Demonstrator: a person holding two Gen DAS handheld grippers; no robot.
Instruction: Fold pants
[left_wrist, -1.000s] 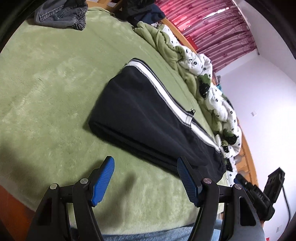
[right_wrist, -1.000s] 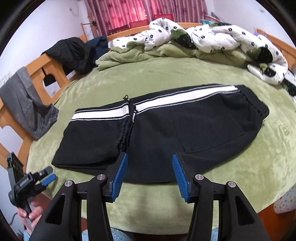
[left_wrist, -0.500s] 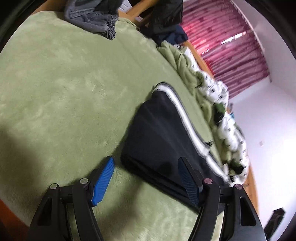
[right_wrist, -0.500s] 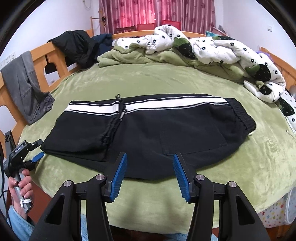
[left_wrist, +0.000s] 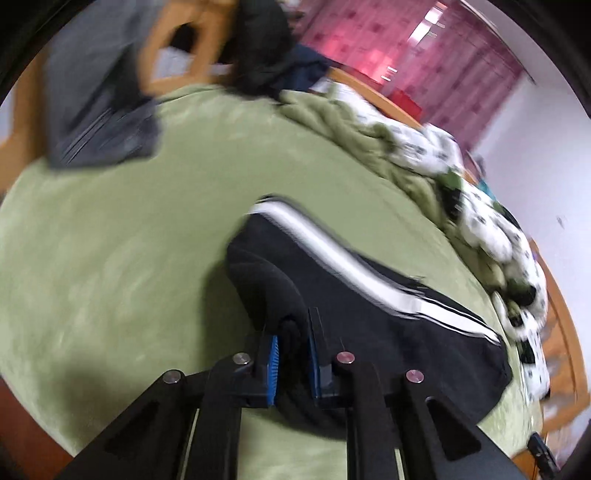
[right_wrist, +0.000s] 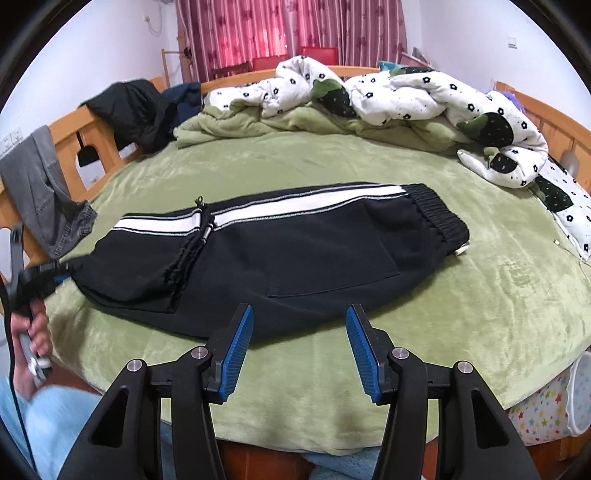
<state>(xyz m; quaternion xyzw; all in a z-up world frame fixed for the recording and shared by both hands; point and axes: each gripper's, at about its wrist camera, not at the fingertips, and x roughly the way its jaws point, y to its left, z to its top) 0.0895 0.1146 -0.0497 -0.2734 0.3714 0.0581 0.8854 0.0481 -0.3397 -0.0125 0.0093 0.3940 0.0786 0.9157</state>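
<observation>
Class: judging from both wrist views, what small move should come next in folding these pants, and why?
Probably lift the left gripper and carry its pinched corner toward the waistband. It is shut on the pants at the folded end; the right gripper hovers open, off the cloth.

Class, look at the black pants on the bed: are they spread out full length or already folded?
Folded once. The black pants lie doubled, the cuffed leg ends resting mid-garment, short of the waistband.
</observation>
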